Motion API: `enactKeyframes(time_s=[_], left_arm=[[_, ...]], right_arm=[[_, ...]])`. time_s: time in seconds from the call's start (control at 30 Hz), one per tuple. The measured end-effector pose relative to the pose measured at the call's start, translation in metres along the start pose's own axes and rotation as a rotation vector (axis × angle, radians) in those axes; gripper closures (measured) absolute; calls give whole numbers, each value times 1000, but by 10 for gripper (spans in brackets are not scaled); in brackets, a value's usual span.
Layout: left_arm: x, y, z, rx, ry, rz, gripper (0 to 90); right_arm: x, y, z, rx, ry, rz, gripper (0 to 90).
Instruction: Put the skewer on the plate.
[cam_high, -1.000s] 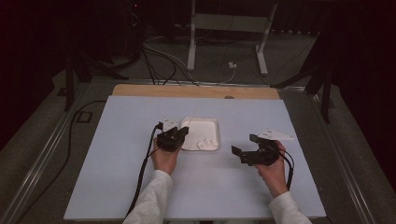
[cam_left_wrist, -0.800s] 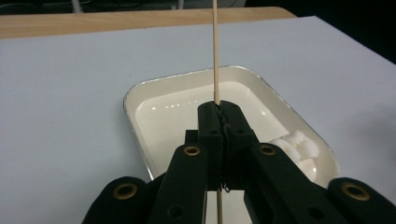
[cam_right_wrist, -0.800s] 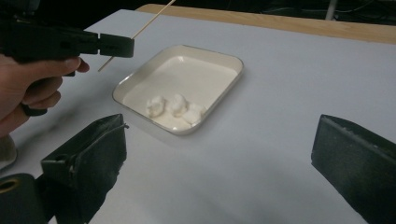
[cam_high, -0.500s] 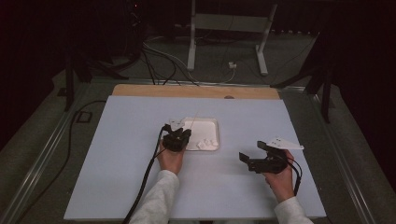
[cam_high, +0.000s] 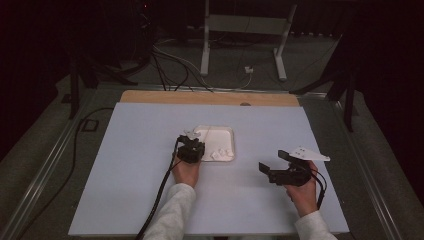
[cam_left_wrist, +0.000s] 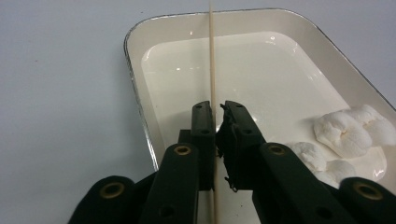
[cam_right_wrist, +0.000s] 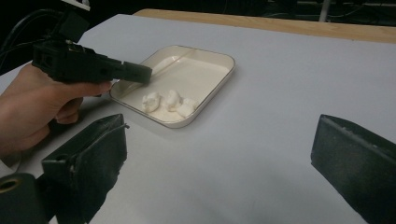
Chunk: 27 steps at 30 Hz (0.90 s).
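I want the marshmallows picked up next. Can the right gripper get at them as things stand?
Probably yes. The right gripper is open and faces the marshmallows across bare table. They lie at the tray's near edge, beside the left gripper, which grips a skewer.

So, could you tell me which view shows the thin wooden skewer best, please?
The left gripper view: the skewer runs up the frame, pinched between the left gripper's jaws over the tray. The right gripper view shows it as a faint line over the tray. In the high view it's too thin to tell.
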<state>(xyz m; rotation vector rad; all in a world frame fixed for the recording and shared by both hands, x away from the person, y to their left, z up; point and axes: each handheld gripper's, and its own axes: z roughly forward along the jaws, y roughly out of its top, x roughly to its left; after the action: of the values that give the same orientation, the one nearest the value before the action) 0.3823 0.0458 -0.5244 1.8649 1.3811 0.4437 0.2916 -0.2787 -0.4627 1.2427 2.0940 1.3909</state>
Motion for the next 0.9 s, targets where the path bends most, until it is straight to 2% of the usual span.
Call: enactKeyframes(time_s=[0.23, 0.33, 0.43, 0.5, 0.7, 0.77, 0.83, 0.9], left_arm=[[4, 3, -6, -13, -40, -27, 584], [8, 8, -15, -55, -92, -55, 477], [12, 11, -26, -90, -154, -63, 363], [14, 13, -36, -111, -162, -41, 306], [25, 17, -70, -191, -227, 23, 168], [29, 17, -81, -214, -237, 44, 151], [34, 17, -92, -240, -245, 49, 110], [38, 16, -103, -259, -233, 52, 73]], right_arm=[[-1, 1, -4, -8, -2, 5, 36], [-1, 1, -6, -16, -1, 8, 36], [-2, 1, -7, -24, 4, 10, 36], [-3, 1, -8, -24, 3, 8, 35], [-2, -1, -10, -39, 1, 0, 26], [-2, -1, -11, -47, 2, -5, 26], [-2, -1, -12, -51, 2, -5, 26], [-2, -2, -12, -54, 2, -8, 26]])
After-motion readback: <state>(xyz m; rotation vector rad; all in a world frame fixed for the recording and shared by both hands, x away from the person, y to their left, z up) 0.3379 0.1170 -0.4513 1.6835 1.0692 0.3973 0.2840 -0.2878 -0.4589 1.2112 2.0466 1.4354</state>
